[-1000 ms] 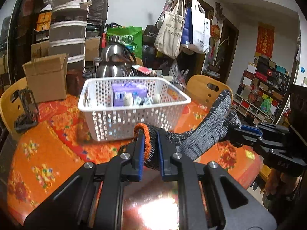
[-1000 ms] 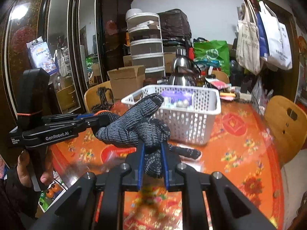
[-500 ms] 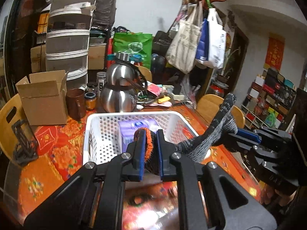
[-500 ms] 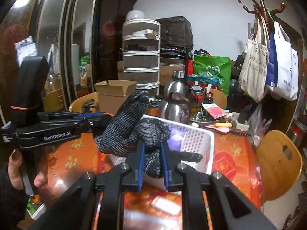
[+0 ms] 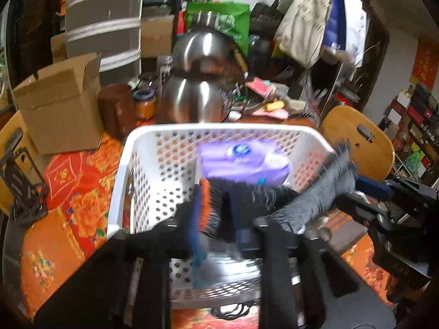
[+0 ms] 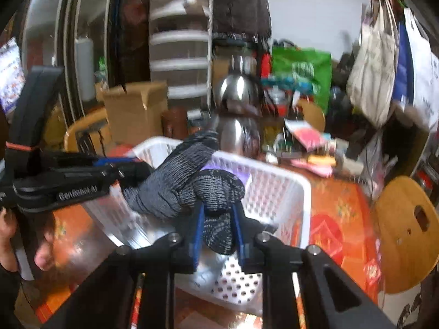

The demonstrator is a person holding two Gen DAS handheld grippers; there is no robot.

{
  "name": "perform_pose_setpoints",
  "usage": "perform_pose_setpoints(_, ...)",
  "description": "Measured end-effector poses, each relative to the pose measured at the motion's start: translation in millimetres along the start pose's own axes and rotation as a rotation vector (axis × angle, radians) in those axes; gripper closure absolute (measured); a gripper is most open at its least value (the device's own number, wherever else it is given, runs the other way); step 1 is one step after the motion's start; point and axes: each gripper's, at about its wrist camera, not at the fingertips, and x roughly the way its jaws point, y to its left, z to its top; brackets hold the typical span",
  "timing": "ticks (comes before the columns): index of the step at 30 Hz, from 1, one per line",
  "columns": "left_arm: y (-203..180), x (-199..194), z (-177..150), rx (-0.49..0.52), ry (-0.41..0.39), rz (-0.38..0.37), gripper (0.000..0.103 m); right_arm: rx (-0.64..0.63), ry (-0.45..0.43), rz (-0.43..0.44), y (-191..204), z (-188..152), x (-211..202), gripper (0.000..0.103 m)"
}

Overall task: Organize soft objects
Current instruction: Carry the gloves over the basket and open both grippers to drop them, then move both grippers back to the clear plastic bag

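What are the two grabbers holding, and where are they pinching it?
Both hold one grey knit glove over the white basket. The left gripper pinches its orange cuff end; the right gripper pinches the finger end.

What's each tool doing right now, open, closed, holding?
Left tool: closed on the grey glove's orange cuff.
Right tool: closed on the same glove's finger end.

Basket [image 5: 123, 170] sits on the table [image 5: 68, 219]. Purple packet [image 5: 241, 161] lies in the basket. Behind the basket: two kettles [image 5: 192, 101]. Left of the kettles: cardboard box [image 5: 60, 104]. Right of the basket: wooden chair [image 5: 362, 148].
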Motion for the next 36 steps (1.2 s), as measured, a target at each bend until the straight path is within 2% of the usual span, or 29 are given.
perform_pose_setpoints(1, 4, 4, -2, -0.011, 0.006, 0.015, 0.048, 0.004, 0.014, -0.006, -2, -6, 4, 0.063)
perform_pose_setpoints(2, 7, 2, -7, -0.015, 0.000, 0.031, 0.030, 0.016, 0.013, -0.005, -4, -11, 4, 0.049)
perform_pose_setpoints(3, 10, 0, -9, -0.014, -0.013, 0.049, 0.023, 0.045, 0.006, 0.003, -9, -15, 2, 0.033)
perform_pose_setpoints(5, 17, -7, -13, -0.025, -0.030, 0.044, 0.022, 0.112, -0.004, 0.032, -21, -21, -3, 0.021)
perform_pose_setpoints(7, 23, -12, -16, -0.044, -0.027, 0.029, 0.022, 0.140, -0.016, 0.035, -26, -24, -9, 0.021)
perform_pose_setpoints(12, 27, -52, -36, -0.024, -0.044, 0.048, 0.021, 0.169, -0.015, 0.010, -33, -35, -29, 0.021)
perform_pose_setpoints(16, 37, -85, -72, -0.053, -0.035, 0.035, 0.018, 0.200, -0.059, 0.019, -40, -61, -63, 0.016)
perform_pose_setpoints(19, 45, -100, -109, -0.076, -0.008, 0.024, 0.017, 0.211, -0.052, 0.014, -40, -86, -78, 0.012)
perform_pose_setpoints(26, 41, -100, -199, -0.071, 0.095, 0.026, 0.017, 0.187, 0.085, 0.022, -20, -157, -69, 0.013)
perform_pose_setpoints(28, 38, -98, -224, -0.065, 0.125, 0.008, 0.017, 0.187, 0.108, 0.033, -16, -168, -65, 0.013)
perform_pose_setpoints(32, 31, -97, -253, -0.052, 0.156, 0.008, 0.017, 0.199, 0.142, 0.064, -8, -188, -61, 0.013)
perform_pose_setpoints(34, 28, -101, -264, -0.050, 0.157, 0.008, 0.017, 0.187, 0.163, 0.057, -2, -195, -57, 0.016)
perform_pose_setpoints(35, 27, -102, -267, -0.047, 0.155, 0.001, 0.017, 0.180, 0.171, 0.058, 0, -198, -56, 0.022)
perform_pose_setpoints(36, 25, -104, -272, -0.039, 0.148, 0.002, 0.017, 0.184, 0.186, 0.067, 1, -199, -54, 0.035)
